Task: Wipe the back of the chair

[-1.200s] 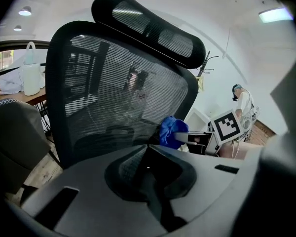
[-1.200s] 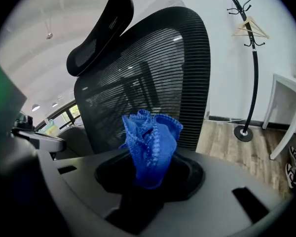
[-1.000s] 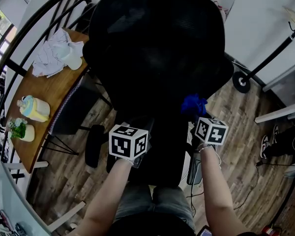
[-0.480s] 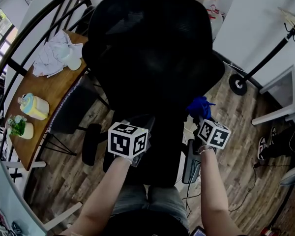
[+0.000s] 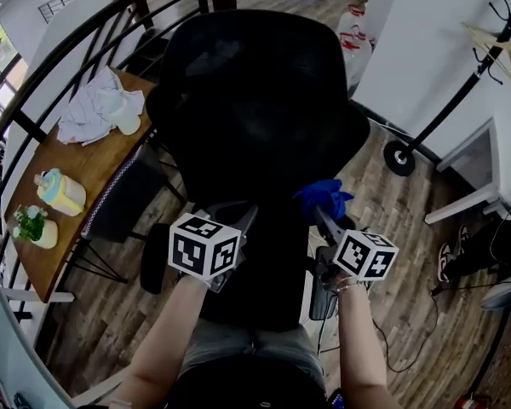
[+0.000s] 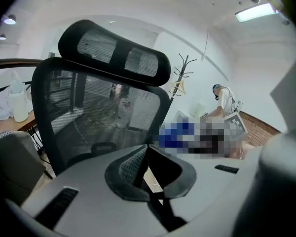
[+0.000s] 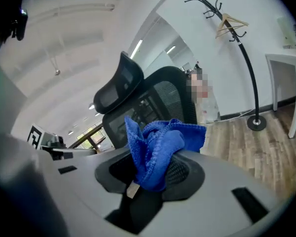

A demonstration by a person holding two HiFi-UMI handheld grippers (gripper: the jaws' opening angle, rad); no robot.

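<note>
Moved: cloth [image 5: 322, 196], clamped in right gripper [image 5: 324, 215] fingers, now at chair back [image 5: 255, 100] lower-right edge. left gripper [image 5: 238, 220] fingers together, empty. Rec: press flat, overlap strokes.

I seem to be working in an office: a black mesh swivel chair [image 5: 255, 100] on wood-plank floor [image 5: 409, 203], a coat stand [image 5: 399, 158] by a white wall, a wooden table [image 5: 77, 177], and ceiling strip lights [image 6: 256, 12].

In head view, the chair's back [image 5: 255, 109] hides its seat.
</note>
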